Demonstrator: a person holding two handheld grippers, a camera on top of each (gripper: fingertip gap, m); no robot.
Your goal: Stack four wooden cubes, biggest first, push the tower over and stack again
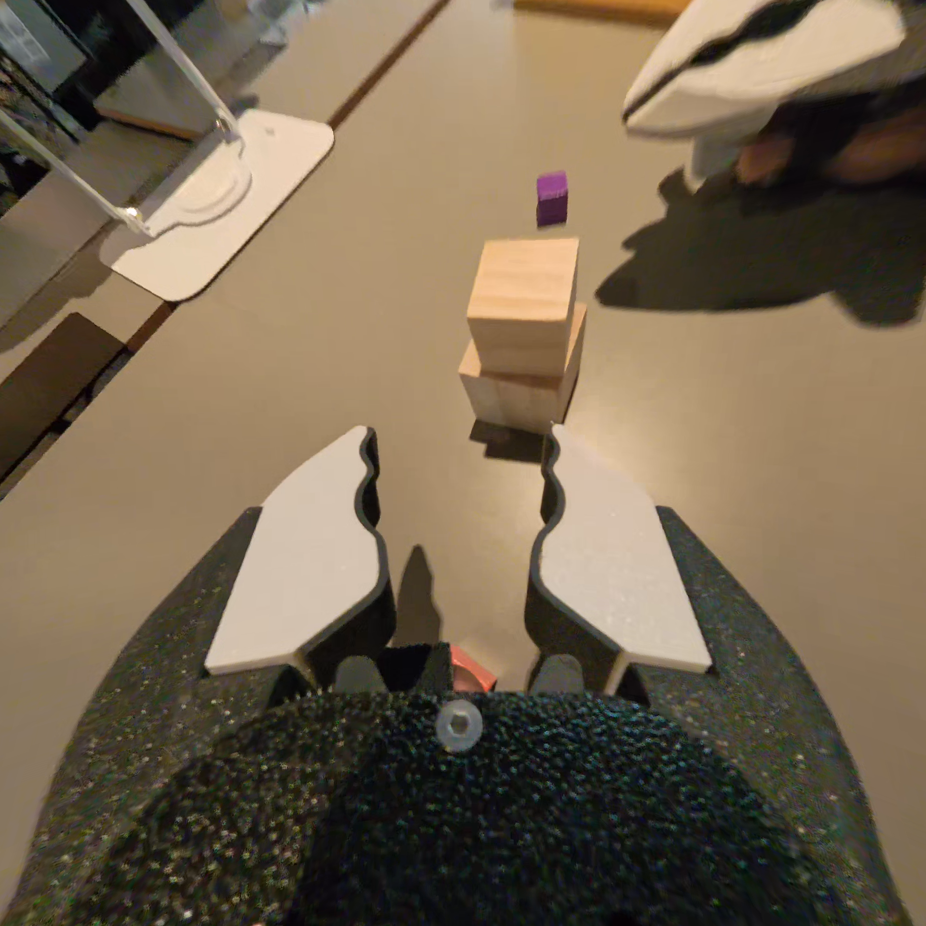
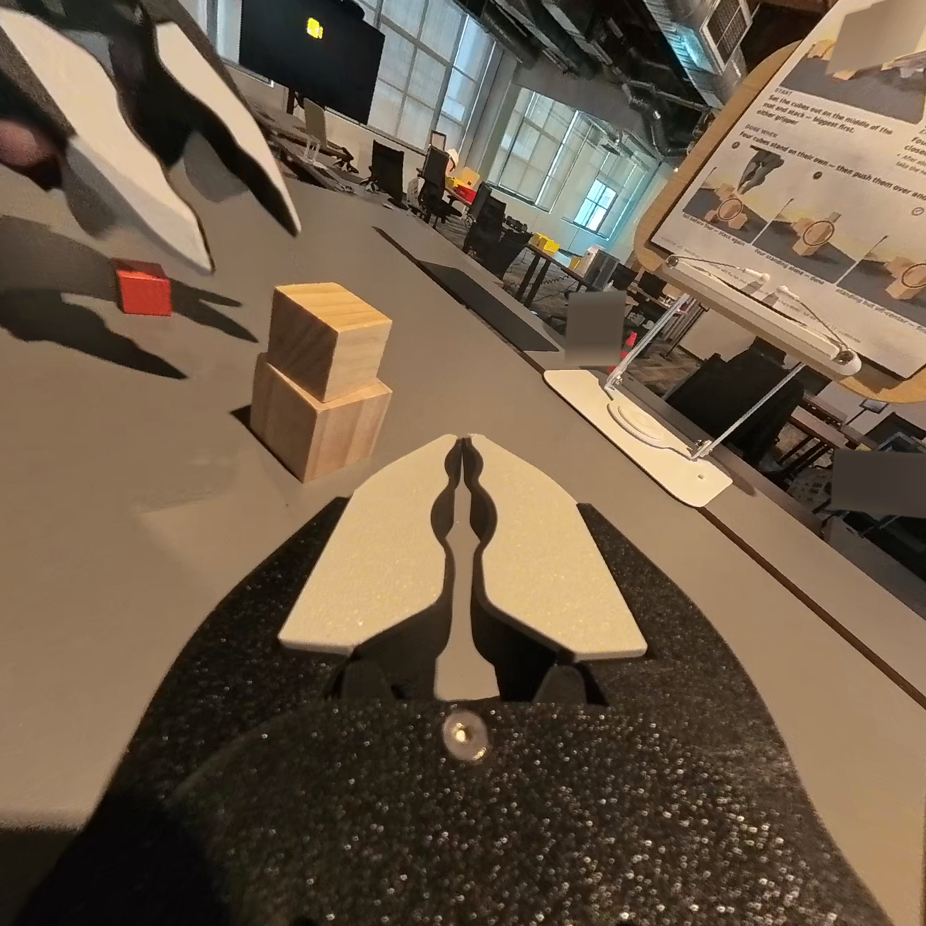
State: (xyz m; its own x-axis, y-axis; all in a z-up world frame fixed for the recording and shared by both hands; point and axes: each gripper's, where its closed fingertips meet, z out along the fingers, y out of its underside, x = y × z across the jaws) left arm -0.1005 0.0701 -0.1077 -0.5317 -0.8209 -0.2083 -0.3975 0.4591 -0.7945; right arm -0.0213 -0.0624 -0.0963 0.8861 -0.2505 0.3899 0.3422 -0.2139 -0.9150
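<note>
From the left wrist view, two plain pale wooden cubes stand stacked on the grey-brown surface point(image 1: 250, 401): the bigger cube point(image 1: 521, 401) sits at the bottom and the smaller plain cube point(image 1: 523, 295) rests on top of it, turned a little so its edges do not line up with the lower one. Both show light, unpainted grain. Beyond the stack, apart from it, lies one small purple cube point(image 1: 551, 198). Just under the left hand-held gripper point(image 1: 458, 441), a sliver of one red cube point(image 1: 471, 674) shows between the finger bases. This gripper's two white fingers are spread wide with nothing between them, their tips just short of the stack. The right hand-held gripper point(image 1: 629, 112) hangs above the surface at the upper right, blurred, its fingers pressed together. A white stand base point(image 1: 260, 165) sits at the left.

From the right wrist view, the same two-cube stack stands to the left ahead: bigger cube point(image 2: 315, 431) below, smaller plain cube point(image 2: 328, 340) above, twisted slightly. One red cube point(image 2: 144, 288) rests on the surface point(image 2: 125, 426) behind the stack, below the left hand-held gripper point(image 2: 250, 245), whose fingers are parted and empty. The right hand-held gripper point(image 2: 463, 441) is clenched, tips meeting, holding nothing. At the right, an instruction board point(image 2: 801, 200) leans on its white stand base point(image 2: 646, 436).
</note>
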